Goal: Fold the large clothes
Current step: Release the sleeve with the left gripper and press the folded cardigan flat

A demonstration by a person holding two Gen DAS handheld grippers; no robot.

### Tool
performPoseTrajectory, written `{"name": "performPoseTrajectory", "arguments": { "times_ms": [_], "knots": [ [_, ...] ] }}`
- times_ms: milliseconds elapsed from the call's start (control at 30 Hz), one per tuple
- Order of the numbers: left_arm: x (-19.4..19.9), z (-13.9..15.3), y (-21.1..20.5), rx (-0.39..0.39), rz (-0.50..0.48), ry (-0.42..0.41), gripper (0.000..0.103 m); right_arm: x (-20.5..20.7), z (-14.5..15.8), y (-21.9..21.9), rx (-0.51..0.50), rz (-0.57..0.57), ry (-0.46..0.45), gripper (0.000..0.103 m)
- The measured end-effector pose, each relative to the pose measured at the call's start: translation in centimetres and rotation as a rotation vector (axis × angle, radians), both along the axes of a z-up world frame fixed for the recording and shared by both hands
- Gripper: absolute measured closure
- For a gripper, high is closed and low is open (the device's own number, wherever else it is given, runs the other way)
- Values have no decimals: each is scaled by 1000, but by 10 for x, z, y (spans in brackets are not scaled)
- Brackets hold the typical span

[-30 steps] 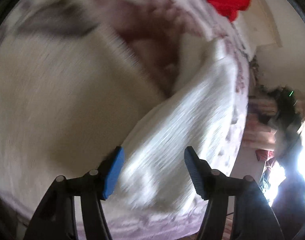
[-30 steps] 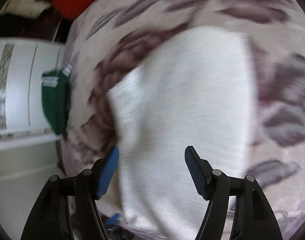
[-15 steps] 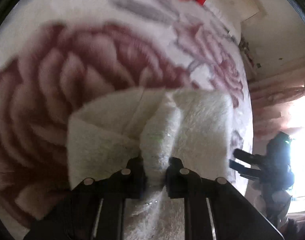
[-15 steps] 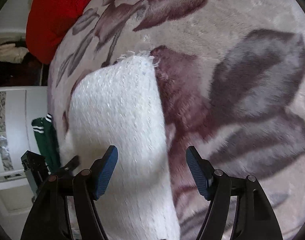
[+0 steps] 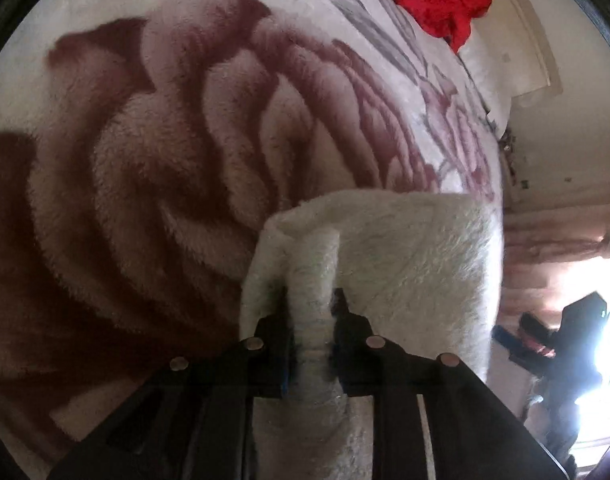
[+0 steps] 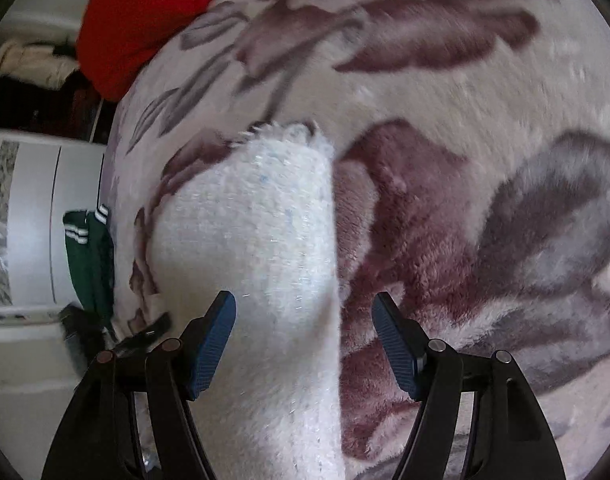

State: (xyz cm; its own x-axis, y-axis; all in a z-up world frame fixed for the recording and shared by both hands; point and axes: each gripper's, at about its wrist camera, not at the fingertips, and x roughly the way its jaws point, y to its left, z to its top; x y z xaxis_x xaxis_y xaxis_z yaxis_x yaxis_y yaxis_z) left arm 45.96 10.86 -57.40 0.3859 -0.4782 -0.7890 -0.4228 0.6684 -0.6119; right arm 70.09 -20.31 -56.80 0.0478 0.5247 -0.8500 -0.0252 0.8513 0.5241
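On a rose-print blanket (image 5: 153,168), the left gripper (image 5: 311,312) pinches a ridge of white sweater (image 5: 405,264), its jaws easing open, while the right gripper (image 6: 303,340) hovers wide-jawed over the sweater's edge, apparently ready to grasp.

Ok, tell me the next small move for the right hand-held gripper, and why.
Probably close the right hand-held gripper on the white fuzzy garment: its edge lies between open jaws, while the left hand-held gripper, jaws opening slightly, already pinches a fold, so both can lift together.
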Motion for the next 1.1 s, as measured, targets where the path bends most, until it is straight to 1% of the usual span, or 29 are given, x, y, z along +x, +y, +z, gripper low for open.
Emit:
{"name": "performPoseTrajectory", "arguments": {
  "times_ms": [33, 67, 100, 167, 200, 233, 267, 300, 333, 367, 400, 433, 467, 500, 567, 600, 667, 733, 767, 800, 833, 867, 900, 933, 967, 1033, 1067, 1100],
  "knots": [
    [-2, 7, 3, -25, 15, 3, 81, -4, 7, 8, -1, 30, -10, 31],
    [-6, 18, 5, -18, 21, 16, 72, -11, 13, 20, 0, 77, -7, 31],
    [-11, 30, 5, 3, 21, 18, 66, -19, 16, 30, 4, 116, 7, 31],
    [-25, 56, 4, 56, 9, -5, 62, -36, 20, 51, 20, 191, 35, 33],
    [-34, 69, 2, 104, -5, -11, 61, -49, 21, 64, 33, 244, 48, 40],
    [-37, 74, -2, 150, -16, -2, 60, -64, 19, 83, 25, 320, 75, 50],
    [-45, 80, -4, 197, -23, 10, 59, -79, 15, 103, 24, 398, 98, 55],
    [-57, 84, -5, 243, -29, 18, 58, -91, 9, 120, 5, 449, 107, 59],
    [-70, 87, -8, 298, -30, 35, 58, -99, 1, 136, -40, 493, 105, 59],
    [-79, 85, -9, 346, -28, 55, 58, -107, -11, 153, -112, 538, 85, 59],
    [-96, 80, -9, 402, -29, 92, 58, -110, -24, 165, -169, 553, 68, 59],
    [-110, 72, -7, 431, -25, 128, 58, -110, -41, 176, -198, 545, 67, 58],
    [-126, 62, -6, 460, -13, 179, 58, -110, -49, 185, -218, 547, 56, 58],
    [-146, 55, -1, 484, 6, 231, 58, -110, -46, 192, -241, 555, 36, 58],
    [-177, 41, 4, 487, 57, 309, 58, -109, -32, 198, -280, 575, 34, 57],
    [-197, 36, 6, 480, 92, 338, 58, -109, -25, 196, -274, 570, 38, 57],
    [-228, 32, 10, 482, 144, 360, 58, -104, 9, 176, -193, 507, 24, 57],
    [-255, 22, 13, 476, 178, 390, 58, -105, 34, 158, -111, 451, 5, 57],
    [-268, 11, 14, 466, 186, 400, 58, -106, 39, 155, -76, 437, 13, 57],
    [-273, 4, 14, 459, 186, 393, 55, -107, 39, 156, -57, 429, 30, 57],
    [-277, -2, 14, 455, 179, 367, 53, -109, 30, 161, -45, 426, 62, 58],
    [-278, -5, 13, 466, 170, 341, 51, -111, 18, 168, -65, 428, 87, 59],
    [-277, -9, 13, 479, 157, 327, 47, -115, 2, 176, -119, 432, 97, 60],
    [-274, -11, 13, 487, 145, 319, 45, -120, -17, 187, -187, 445, 91, 60],
    [-271, -13, 14, 494, 134, 311, 42, -123, -30, 195, -223, 447, 86, 60],
    [-268, -16, 17, 478, 139, 297, 37, -124, -42, 212, -289, 448, 57, 60],
    [-267, -17, 20, 449, 141, 281, 29, -123, -45, 221, -326, 442, 49, 59],
    [-267, -18, 23, 405, 140, 253, 2, -124, -51, 237, -371, 443, 38, 58]
  ]
}}
